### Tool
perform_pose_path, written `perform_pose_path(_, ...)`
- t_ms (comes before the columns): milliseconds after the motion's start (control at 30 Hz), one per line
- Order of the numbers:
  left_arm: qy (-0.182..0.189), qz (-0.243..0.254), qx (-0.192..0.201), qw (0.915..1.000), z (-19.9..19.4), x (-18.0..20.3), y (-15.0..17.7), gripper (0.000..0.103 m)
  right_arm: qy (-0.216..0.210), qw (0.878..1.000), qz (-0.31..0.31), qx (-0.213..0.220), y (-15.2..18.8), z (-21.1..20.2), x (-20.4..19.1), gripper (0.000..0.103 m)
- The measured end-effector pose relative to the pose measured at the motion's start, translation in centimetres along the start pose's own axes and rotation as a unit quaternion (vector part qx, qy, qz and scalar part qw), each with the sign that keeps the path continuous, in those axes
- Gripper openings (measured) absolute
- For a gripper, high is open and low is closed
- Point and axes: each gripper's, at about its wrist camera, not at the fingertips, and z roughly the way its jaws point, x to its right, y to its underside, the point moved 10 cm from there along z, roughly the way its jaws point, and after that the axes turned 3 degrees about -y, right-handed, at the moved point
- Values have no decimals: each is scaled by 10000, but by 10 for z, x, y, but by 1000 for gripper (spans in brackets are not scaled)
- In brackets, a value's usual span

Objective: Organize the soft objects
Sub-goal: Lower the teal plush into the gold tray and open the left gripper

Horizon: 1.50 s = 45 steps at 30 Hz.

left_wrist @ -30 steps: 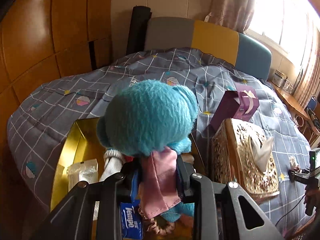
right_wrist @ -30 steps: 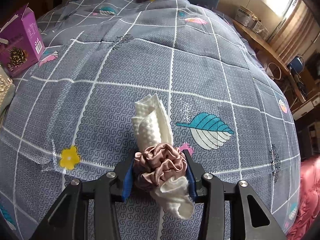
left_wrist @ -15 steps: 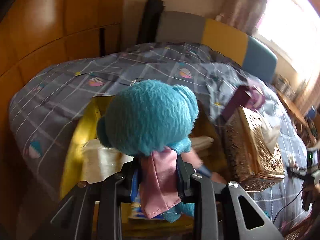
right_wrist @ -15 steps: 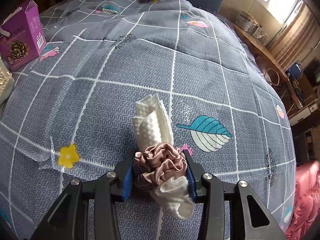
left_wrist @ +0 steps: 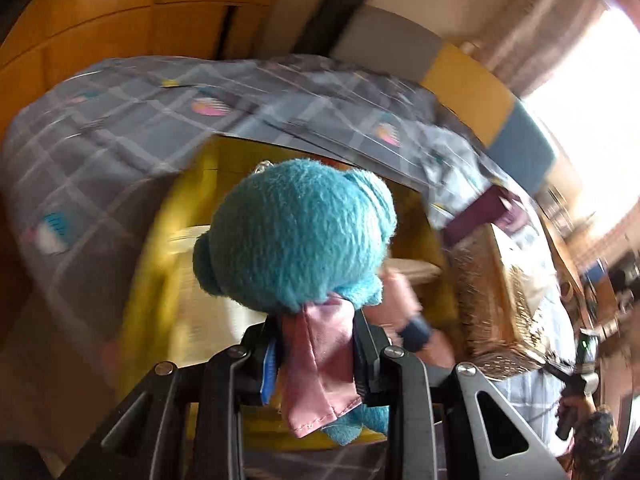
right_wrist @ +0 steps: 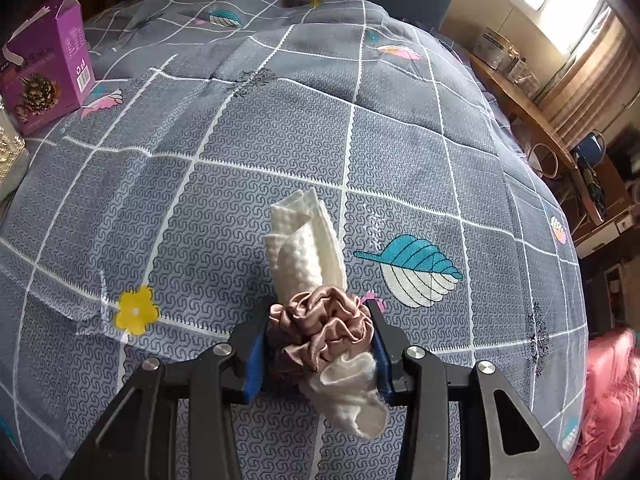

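Note:
In the left wrist view my left gripper [left_wrist: 316,344] is shut on a teal plush toy [left_wrist: 296,240] with a pink cloth piece [left_wrist: 320,364], held above an open gold box [left_wrist: 160,264] on the bed. The box's contents are blurred. In the right wrist view my right gripper [right_wrist: 320,344] is shut on a brown satin scrunchie [right_wrist: 320,332] and a white waffle cloth [right_wrist: 304,248], held over the grey checked bedspread [right_wrist: 240,140].
A gold ornate tissue box [left_wrist: 504,280] and a purple carton [left_wrist: 480,216] stand right of the gold box; the carton also shows in the right wrist view [right_wrist: 44,76]. A wooden wall [left_wrist: 80,20] is at left, a headboard [left_wrist: 460,76] behind, and a window shelf [right_wrist: 520,92] at right.
The left gripper has moved forward and tilted over the gold box with the plush toy; the view is motion-blurred. The right gripper has drifted slightly, still holding scrunchie and cloth.

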Motion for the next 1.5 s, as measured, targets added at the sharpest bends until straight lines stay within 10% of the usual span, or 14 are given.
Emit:
perform_pose_path(367,-1148,26,-601,9916,92,-9,-24,32,20,10000,-41,4,0,0,0,44)
perform_pose_path(900,-1186,482,-177,9916,49,12,-9,62,21,10000,-45,6,-1,0,1,44)
perform_pose_path(1500,-1230,1044,299,9864,13,45,5,68,-99,9998,180,-73,0,1,6,43)
